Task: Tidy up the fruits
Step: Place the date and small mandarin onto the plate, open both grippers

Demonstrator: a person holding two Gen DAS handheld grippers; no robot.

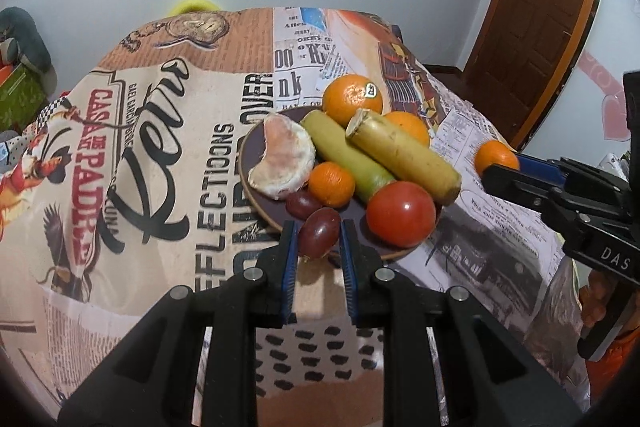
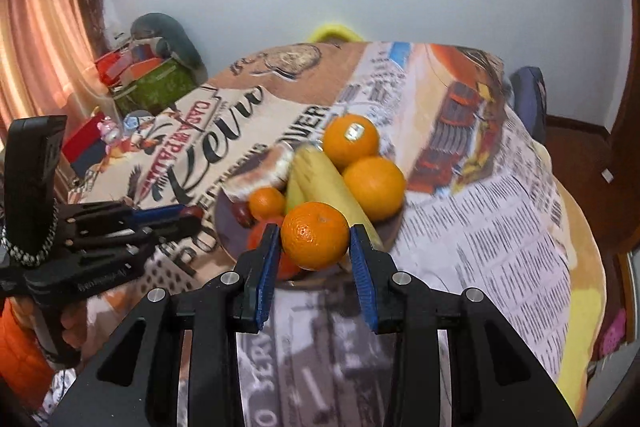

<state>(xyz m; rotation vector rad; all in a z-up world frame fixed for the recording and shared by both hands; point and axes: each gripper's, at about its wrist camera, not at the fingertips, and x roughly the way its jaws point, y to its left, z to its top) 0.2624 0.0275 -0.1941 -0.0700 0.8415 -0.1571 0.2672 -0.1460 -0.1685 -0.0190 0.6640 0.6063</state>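
Blue-padded, our right tool (image 2: 314, 247) clamps a small orange (image 2: 315, 235) at lower centre, the plate (image 2: 390, 231) just beyond it. Our left tool (image 1: 319, 243) closes narrowly around a red grape (image 1: 318, 233) on that plate's near rim, long axis pointing away from us.

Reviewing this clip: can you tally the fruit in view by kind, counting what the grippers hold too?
Oranges and mandarins: 4
Yellow-green stalk pieces: 2
Red grapes: 2
Tomato: 1
Peeled citrus piece: 1
Total: 10
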